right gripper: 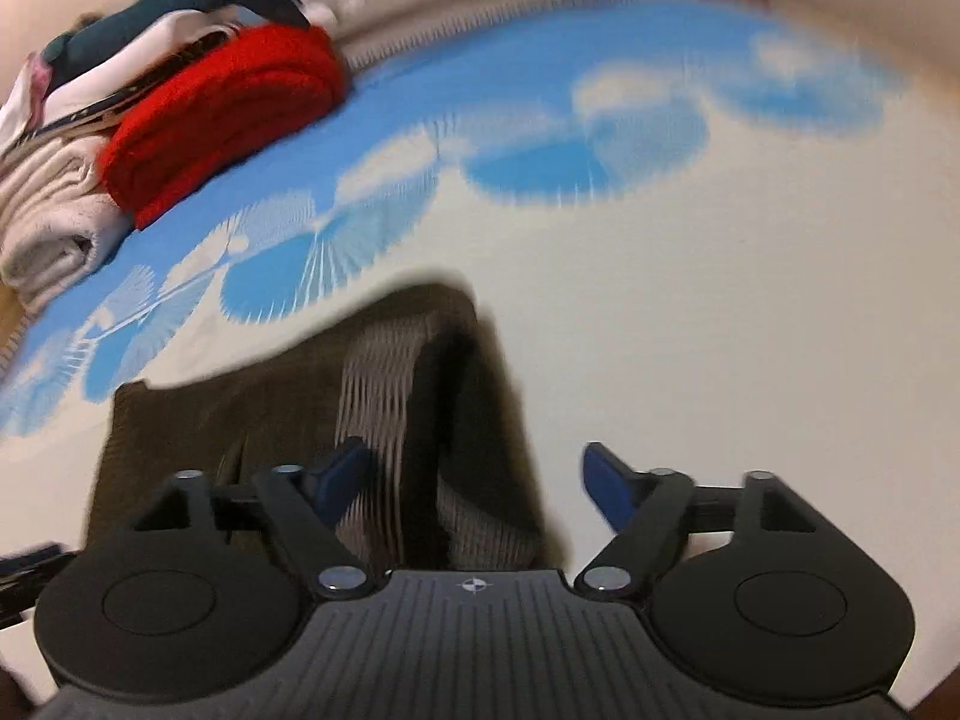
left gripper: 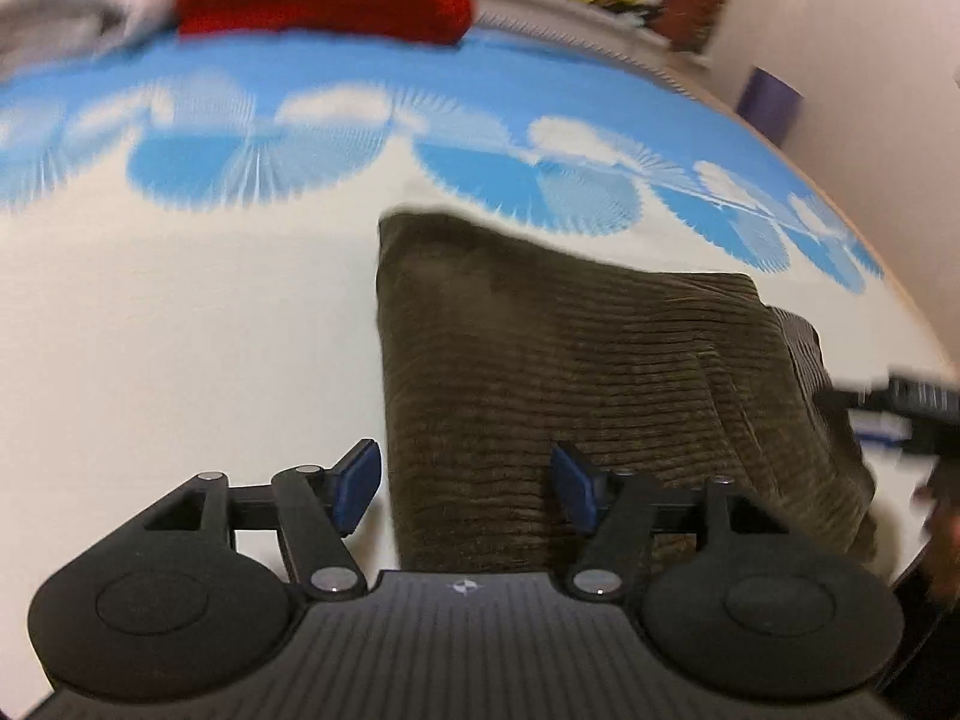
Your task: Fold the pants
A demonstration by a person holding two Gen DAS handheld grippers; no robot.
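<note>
A pair of olive-brown ribbed corduroy pants (left gripper: pixel 570 372) lies folded into a compact rectangle on the cream part of a bedspread printed with blue fan shapes (left gripper: pixel 180 330). This bundle is the landmark here.

The left gripper (left gripper: pixel 465 483), black with blue pads, hangs just above the bundle's near left edge. Its jaws stand wide apart and hold nothing; one pad is over bare bedspread, the other over corduroy. The right gripper (right gripper: pixel 474 480) hangs above the bundle's near right edge, jaws likewise spread wide and empty. Open jaws straddling opposite edges suggest the cloth has been let go and the fold is far along.

Only the right wrist view shows a paler ribbed panel (right gripper: pixel 384 396) on the bundle's right side. Well beyond the bundle, a folded red knit (right gripper: pixel 222 114) sits beside a stack of pale clothes (right gripper: pixel 48 222).
</note>
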